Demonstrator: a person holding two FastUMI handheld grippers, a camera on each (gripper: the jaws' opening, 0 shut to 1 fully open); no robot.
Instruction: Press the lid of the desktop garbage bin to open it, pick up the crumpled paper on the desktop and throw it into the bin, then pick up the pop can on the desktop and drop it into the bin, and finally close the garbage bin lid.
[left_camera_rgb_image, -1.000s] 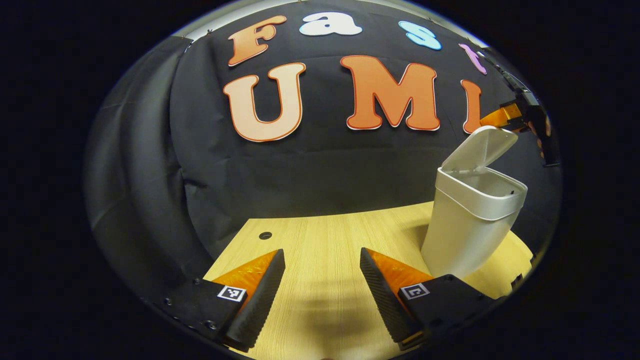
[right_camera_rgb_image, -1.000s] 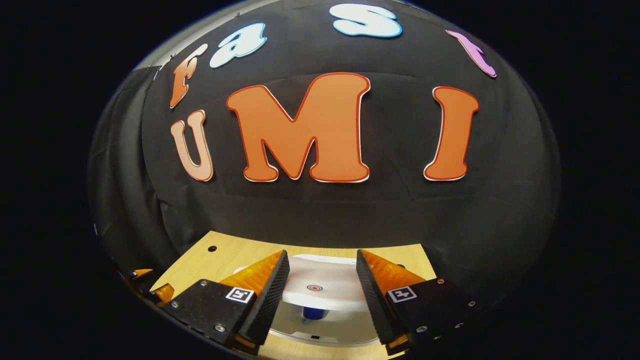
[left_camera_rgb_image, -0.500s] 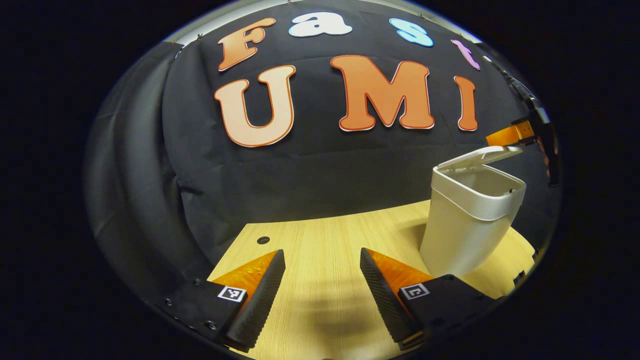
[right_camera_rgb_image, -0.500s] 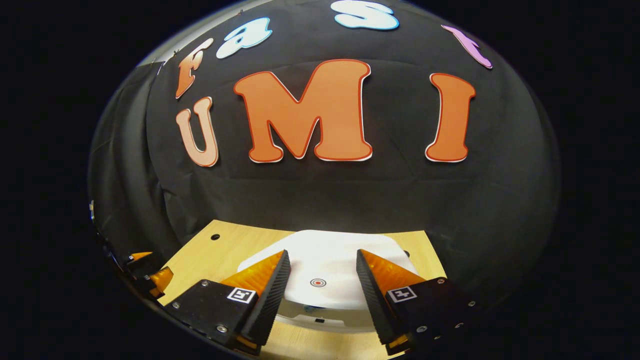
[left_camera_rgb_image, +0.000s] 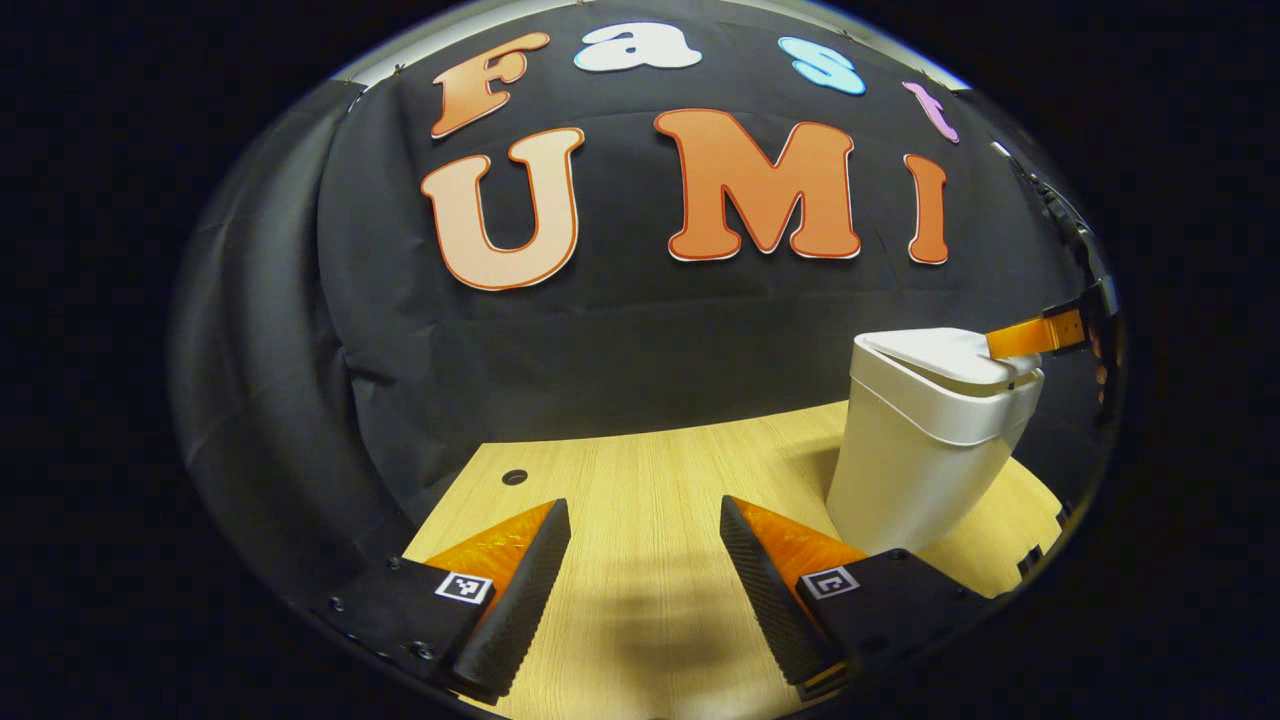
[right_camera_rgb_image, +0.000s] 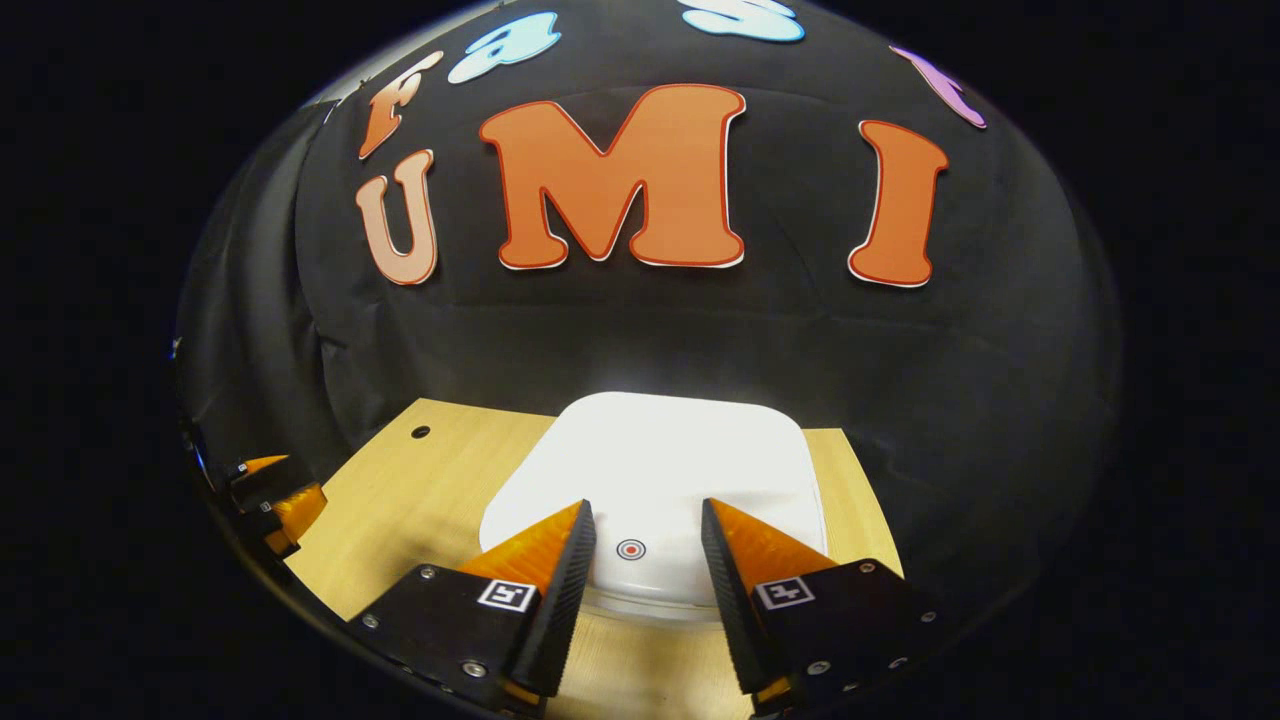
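Black cloth hung behind a pale wooden desk in the left gripper view. On the desk's right part stood the white garbage bin, upright, with its lid lying down flat on the rim. A finger of the right claw reached in from the right edge and lay on the lid's near-right part; whether that claw stood spread could not be told from here. At the bottom of this view the left claw hung low over bare wood left of the bin, its two fingers spread wide and holding nothing. A small round hole sat in the desk near its far-left corner.

Dark cloth again backed the right gripper view, with the desk below it. The lid lay directly ahead, seen from above, a small red ring mark near its front edge. The right claw sat at that front edge, fingers spread apart on either side of the mark and gripping nothing; their tips appeared to rest on the lid. At the far left edge the left claw showed over the desk's side, too small to judge. The round hole lay near the far-left corner.
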